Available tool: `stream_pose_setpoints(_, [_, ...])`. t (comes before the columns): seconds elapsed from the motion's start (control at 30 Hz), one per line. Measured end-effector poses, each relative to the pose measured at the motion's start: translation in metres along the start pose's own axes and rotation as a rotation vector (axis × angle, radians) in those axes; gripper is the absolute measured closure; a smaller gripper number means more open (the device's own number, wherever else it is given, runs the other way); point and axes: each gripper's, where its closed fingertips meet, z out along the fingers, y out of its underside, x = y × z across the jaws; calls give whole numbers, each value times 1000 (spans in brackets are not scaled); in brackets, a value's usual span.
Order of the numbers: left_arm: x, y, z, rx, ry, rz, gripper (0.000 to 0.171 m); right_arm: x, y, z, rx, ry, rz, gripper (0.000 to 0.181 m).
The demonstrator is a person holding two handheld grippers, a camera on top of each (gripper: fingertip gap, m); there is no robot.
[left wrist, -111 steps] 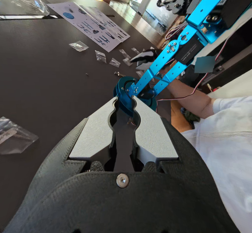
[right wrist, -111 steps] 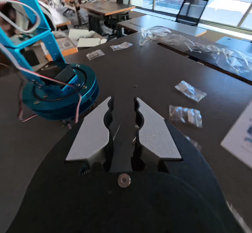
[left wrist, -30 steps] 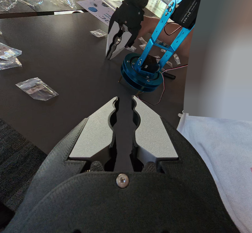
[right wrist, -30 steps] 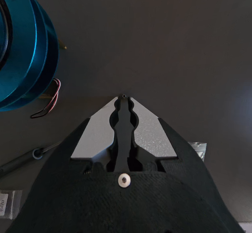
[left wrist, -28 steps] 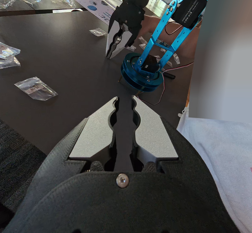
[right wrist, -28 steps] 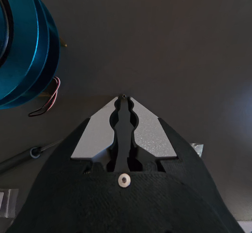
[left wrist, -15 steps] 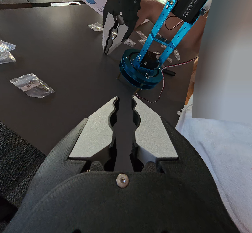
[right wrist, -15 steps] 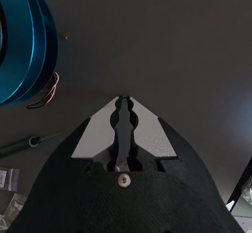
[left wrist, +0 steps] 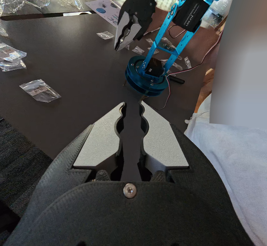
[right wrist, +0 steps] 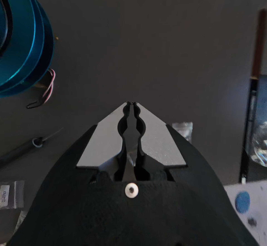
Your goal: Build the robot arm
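My right gripper (right wrist: pixel 131 102) is shut on a tiny dark metal nut (right wrist: pixel 131 102) pinched at its very tips, held above the dark table (right wrist: pixel 159 37). In the left wrist view the right gripper (left wrist: pixel 116 48) hangs tips-down, raised off the table, left of the blue robot-arm kit. The kit's round blue base (left wrist: pixel 145 83) stands on the table, with blue struts and a black servo (left wrist: pixel 189 12) above it. The base also shows at the left of the right wrist view (right wrist: pixel 21 51). My left gripper (left wrist: pixel 132 103) is open and empty, low over the table, short of the base.
Small clear parts bags (left wrist: pixel 39 91) (left wrist: pixel 10 54) (left wrist: pixel 105 35) lie scattered on the table. A black screwdriver (right wrist: pixel 21 148) lies near the base, with servo wires (left wrist: pixel 166 102) trailing from it. A printed sheet (left wrist: pixel 104 9) lies farther back. A person's white shirt (left wrist: pixel 224 159) is at the right. Left tips to right tips: about 30 centimetres. From the left gripper's tips to the black servo (left wrist: pixel 189 12) is close to 15 centimetres.
My right gripper closed its tips on the tiny nut and lifted it off the table. My left gripper drew back from the blue base and stayed open.
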Motion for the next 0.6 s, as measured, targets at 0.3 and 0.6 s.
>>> stream_pose_setpoints(0.3, [52, -43, 0, 68, 41, 49, 156, 2, 75, -92, -71, 420, 56, 178])
stream_pose_setpoints(0.6, [108, -65, 25, 77, 120, 61, 156, 19, 155, -68, -203, 436, 105, 178])
